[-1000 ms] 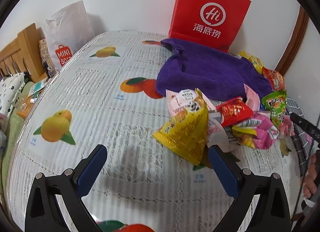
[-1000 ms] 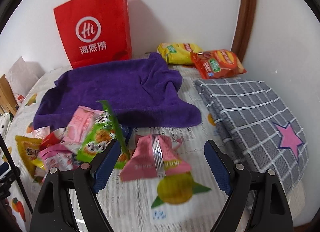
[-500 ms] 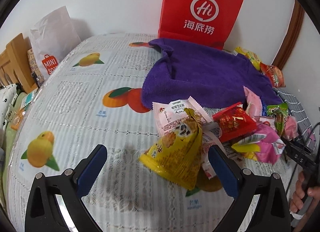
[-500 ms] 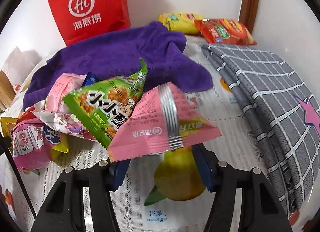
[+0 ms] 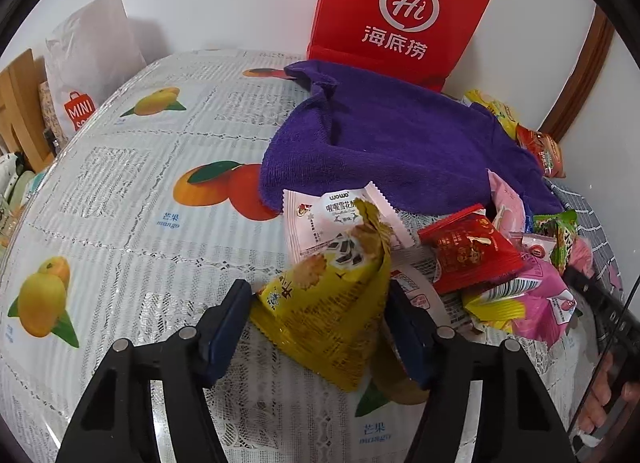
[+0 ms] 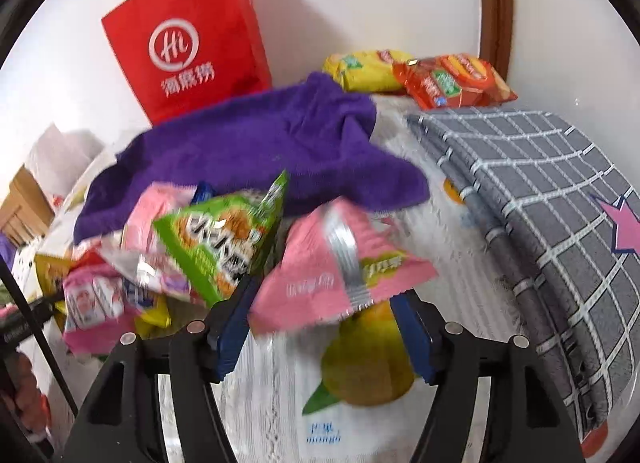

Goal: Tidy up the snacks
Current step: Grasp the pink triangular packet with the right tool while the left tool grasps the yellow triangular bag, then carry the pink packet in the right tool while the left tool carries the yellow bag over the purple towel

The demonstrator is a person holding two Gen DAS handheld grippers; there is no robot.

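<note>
Closing left hand-held gripper (image 5: 320, 327) around yellow snack packet (image 5: 332, 303); right hand-held gripper (image 6: 326, 329) opening around pink packet (image 6: 336, 267)

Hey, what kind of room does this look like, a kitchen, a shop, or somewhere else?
Most likely a room in a home, not a shop: a table under a fruit-print lace tablecloth against a plain wall, a wooden chair back beside it, and shopping bags like the red paper bag standing around.

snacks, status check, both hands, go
Left gripper closing, fingers around yellow packet. Right gripper opening, pink packet between its fingers. Green packet leans against the right gripper's left finger; snack pile close by.
</note>
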